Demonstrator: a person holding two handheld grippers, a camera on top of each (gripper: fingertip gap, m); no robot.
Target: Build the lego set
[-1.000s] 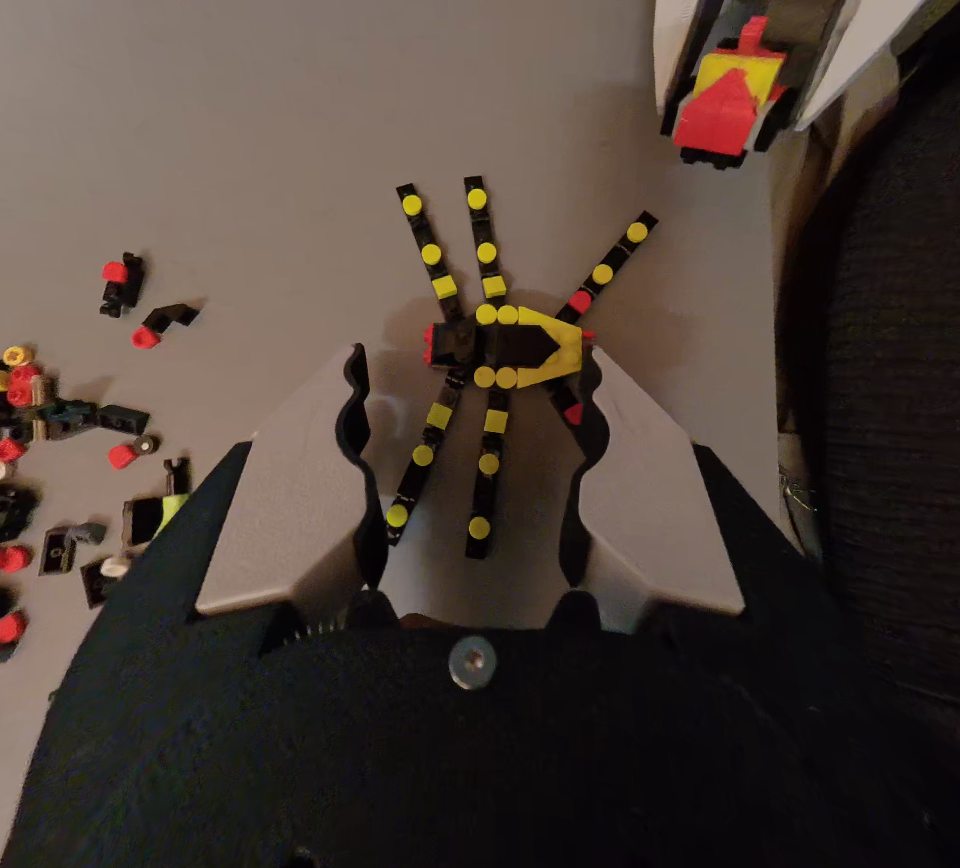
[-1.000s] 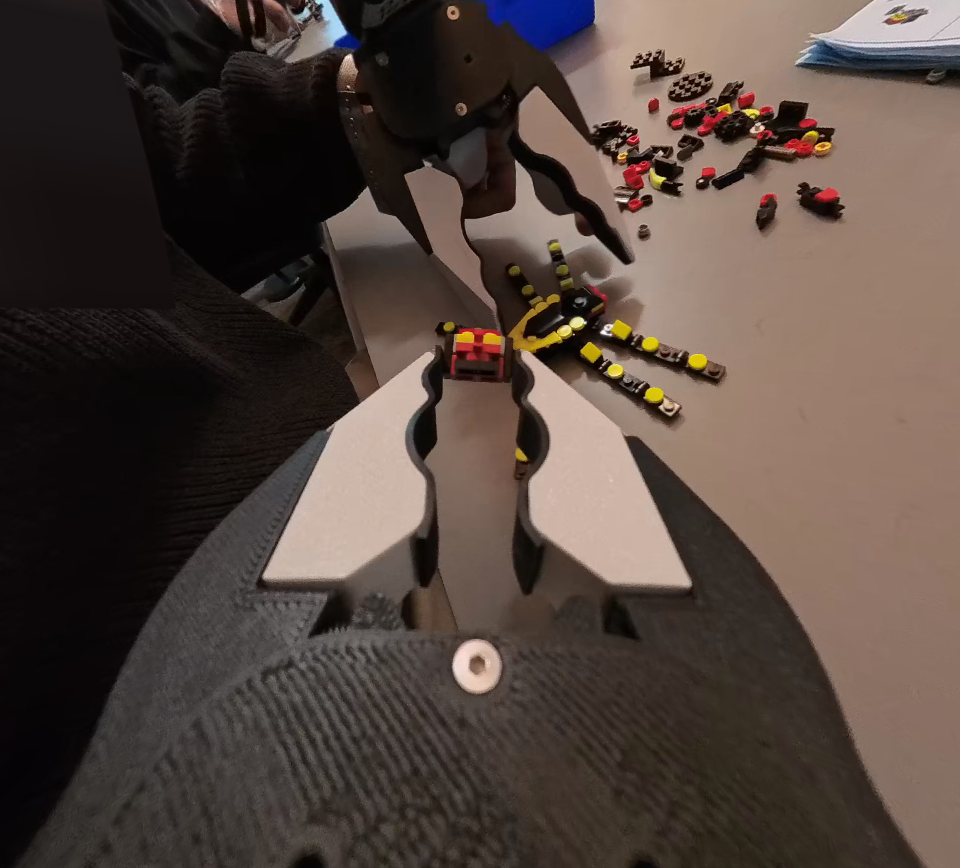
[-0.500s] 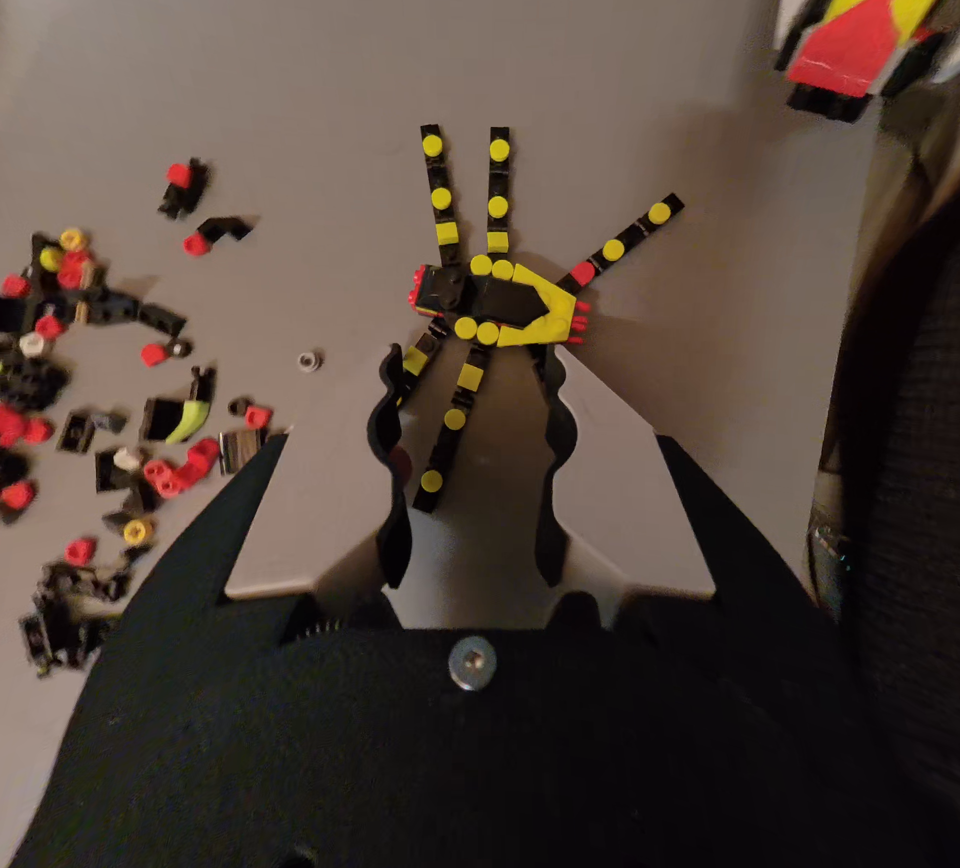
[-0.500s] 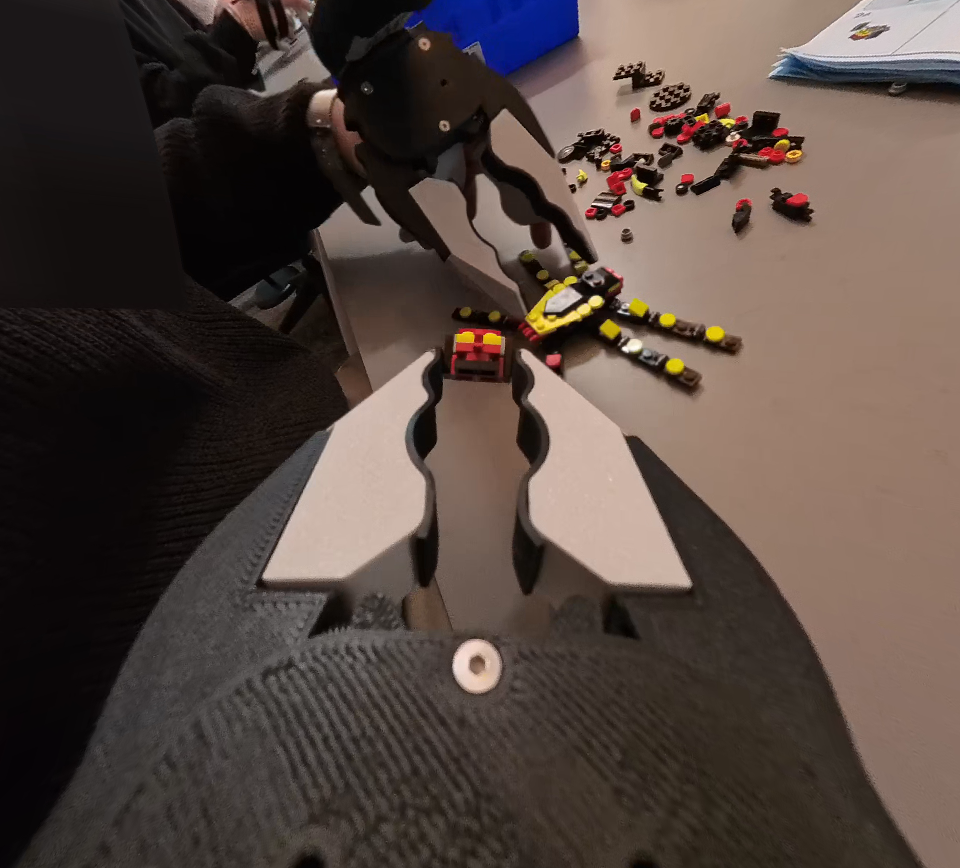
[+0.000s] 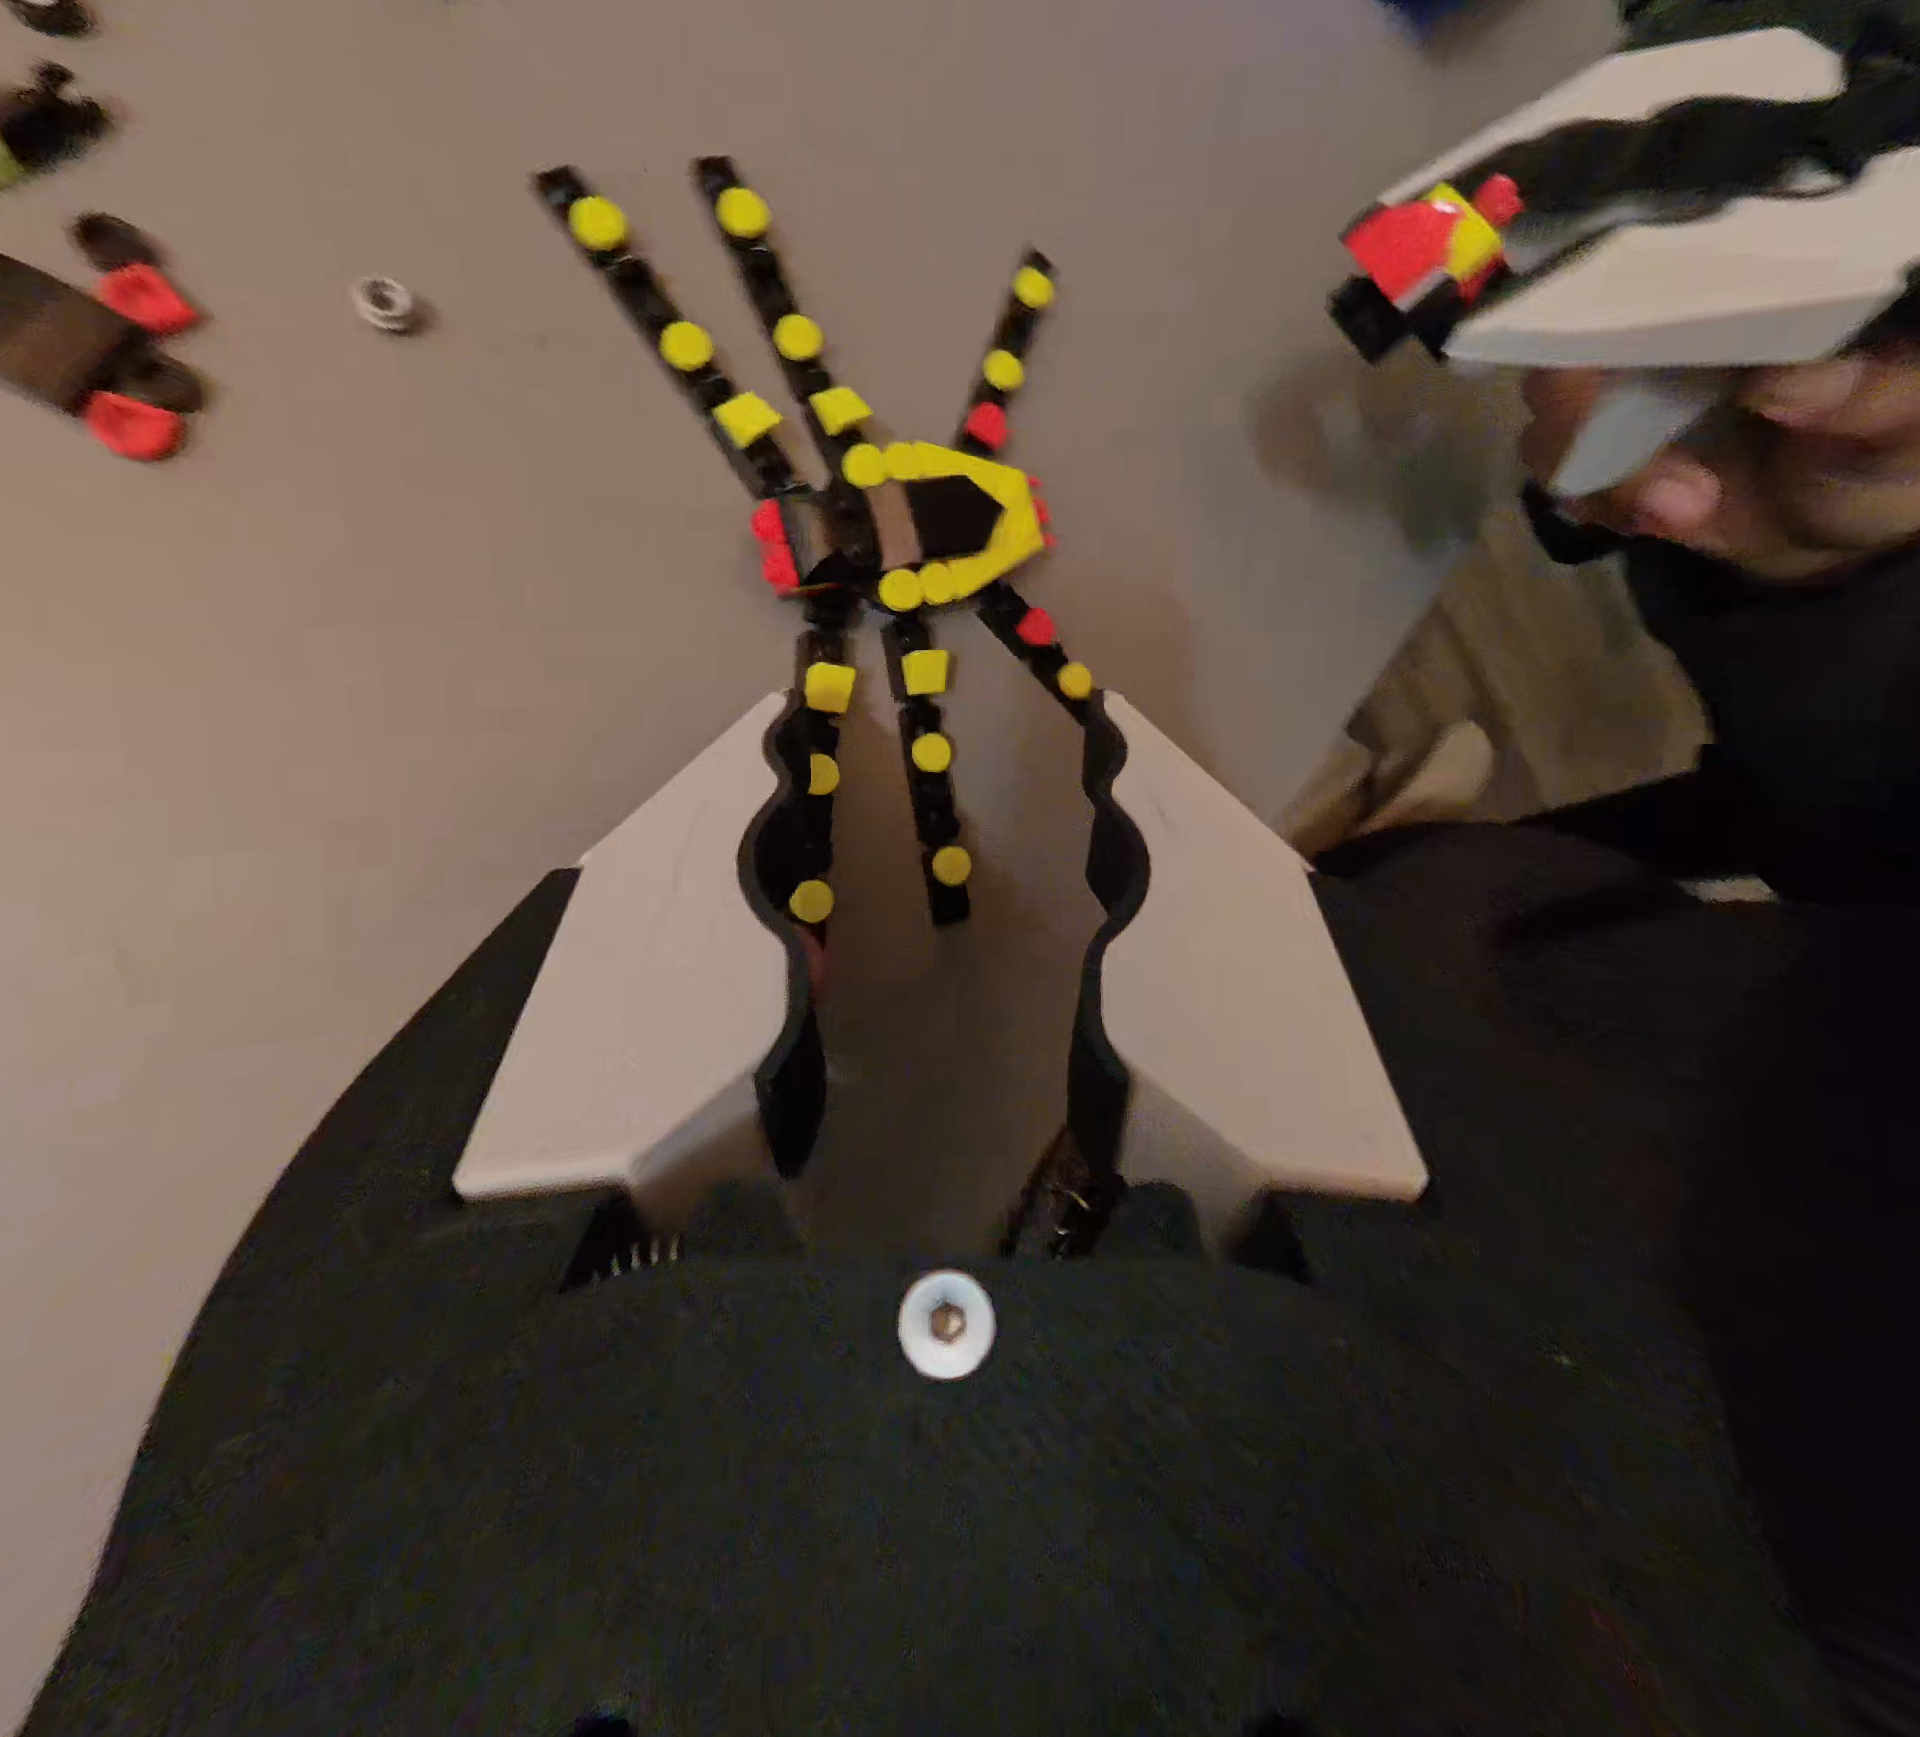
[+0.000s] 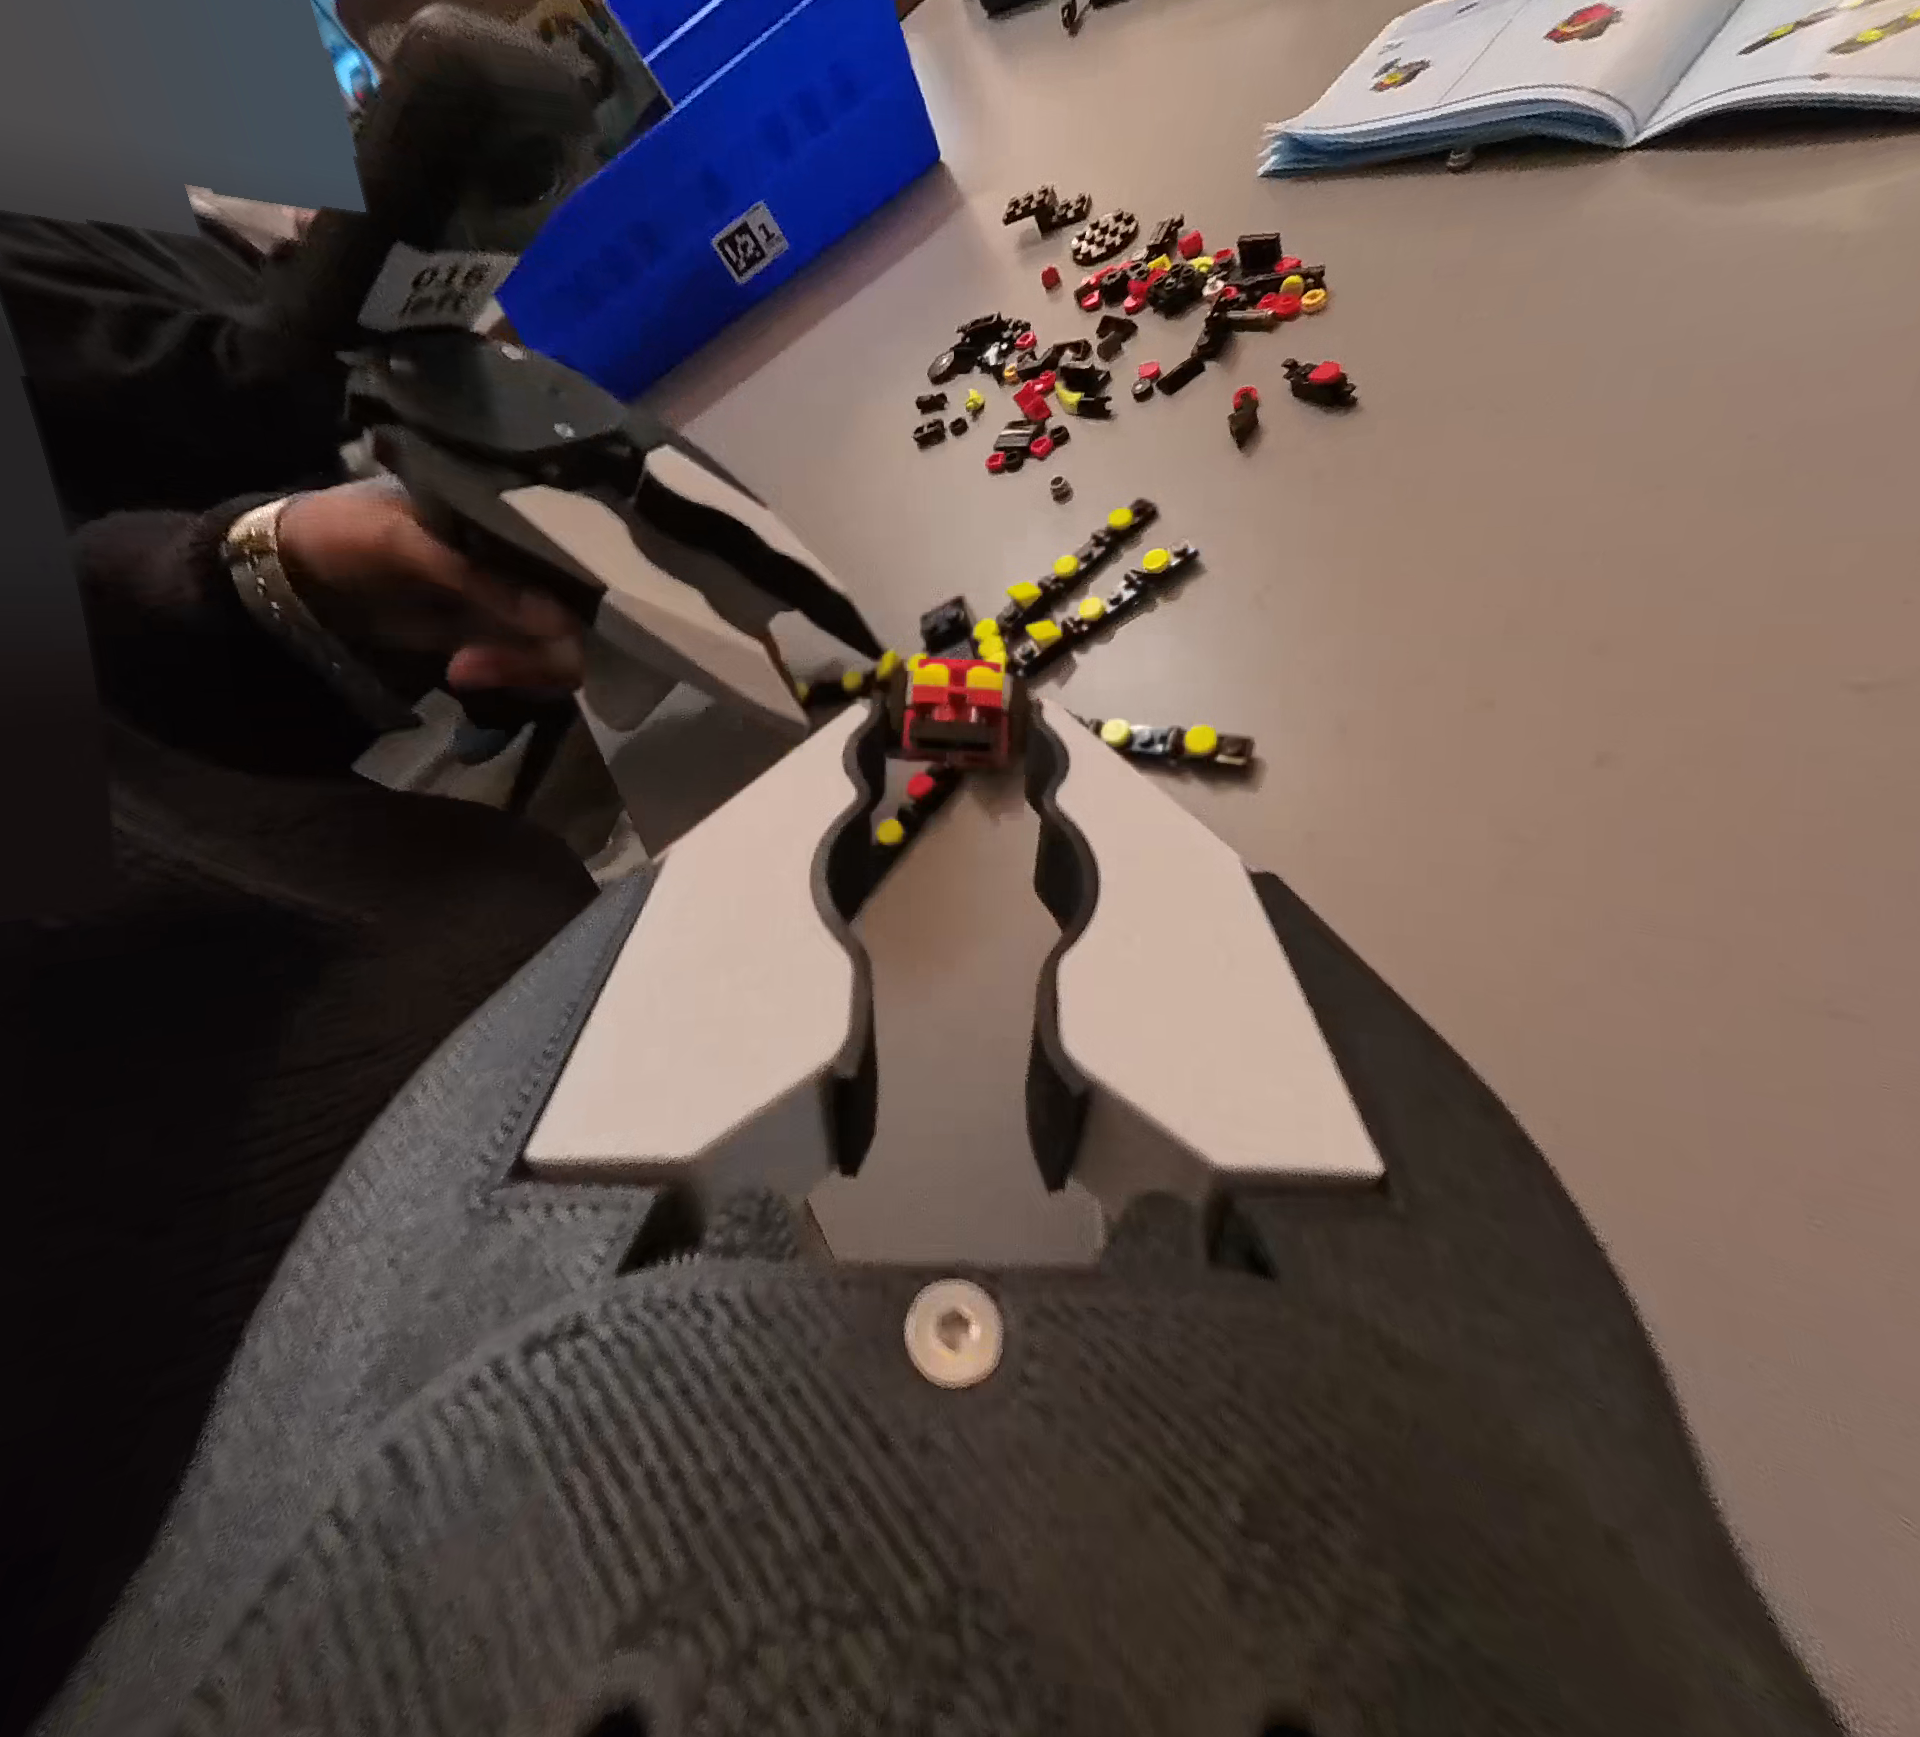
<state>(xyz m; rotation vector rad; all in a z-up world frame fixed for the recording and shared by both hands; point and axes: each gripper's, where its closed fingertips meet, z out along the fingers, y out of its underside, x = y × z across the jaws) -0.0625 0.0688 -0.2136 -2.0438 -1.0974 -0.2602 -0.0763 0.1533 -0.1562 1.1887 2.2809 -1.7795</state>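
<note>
Each gripper has two pale grey wedge-shaped fingers (image 5: 644, 981) with wavy black inner edges, set in a black body; the left gripper (image 5: 940, 711) and the right gripper (image 6: 951, 731) both carry a silver hex screw (image 5: 943, 1324) at the centre. The right one's body shows a ribbed, printed-looking grey-black texture. The person wears a black knit sleeve (image 6: 135, 586) and a metal wristband (image 6: 260, 555).

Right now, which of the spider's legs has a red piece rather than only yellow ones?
The two legs beside the body's yellow pointed end; each carries one red piece, while the other four show only yellow.
</note>
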